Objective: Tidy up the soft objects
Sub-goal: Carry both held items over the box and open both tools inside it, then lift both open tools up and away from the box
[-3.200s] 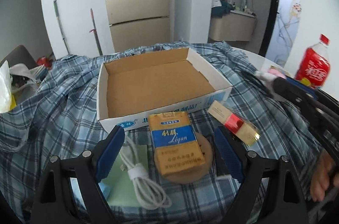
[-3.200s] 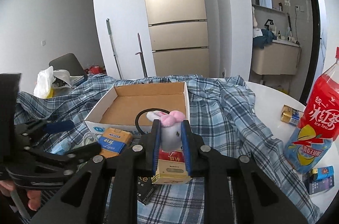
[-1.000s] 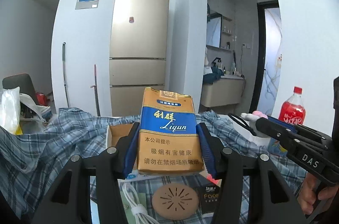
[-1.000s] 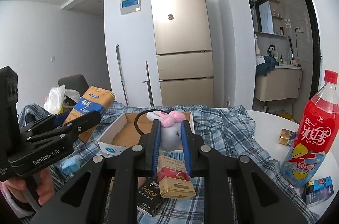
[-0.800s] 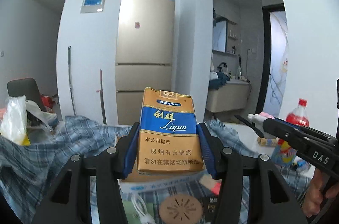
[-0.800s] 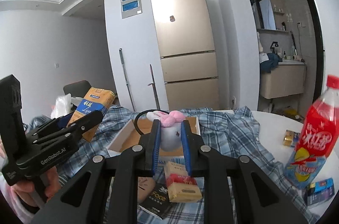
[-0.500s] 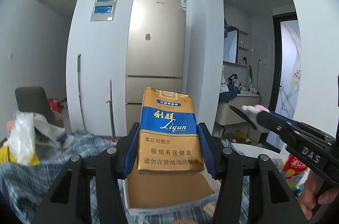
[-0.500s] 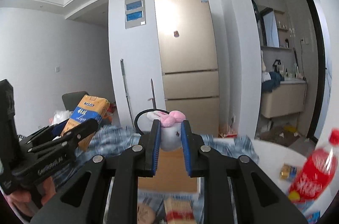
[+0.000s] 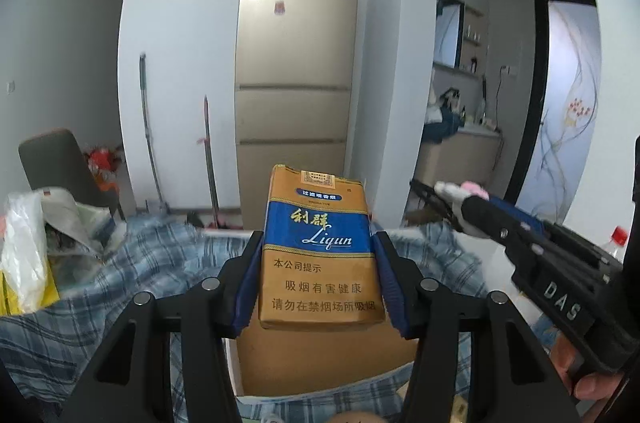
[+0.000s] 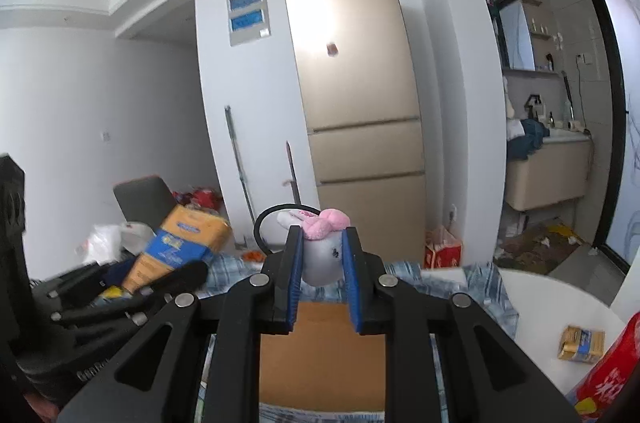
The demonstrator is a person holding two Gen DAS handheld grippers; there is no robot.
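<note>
My left gripper (image 9: 318, 279) is shut on an orange and blue soft cigarette pack (image 9: 318, 251) and holds it high above the open cardboard box (image 9: 320, 359). My right gripper (image 10: 322, 275) is shut on a small white plush toy with pink ears and a black loop (image 10: 320, 255), also raised over the box (image 10: 320, 351). The right gripper with the toy shows at the right in the left wrist view (image 9: 500, 227). The left gripper with the pack shows at the left in the right wrist view (image 10: 176, 251).
A blue plaid cloth (image 9: 92, 283) covers the round white table (image 10: 552, 307). A red iced-tea bottle (image 10: 612, 379) and a small gold pack (image 10: 582, 343) stand at the right. A plastic bag (image 9: 24, 255) and a chair (image 9: 56, 163) are at the left. A fridge (image 10: 356, 103) stands behind.
Both grippers have risen and tilted up with their loads still held. The table items below have dropped out of view, and the box sits lower in both views.
</note>
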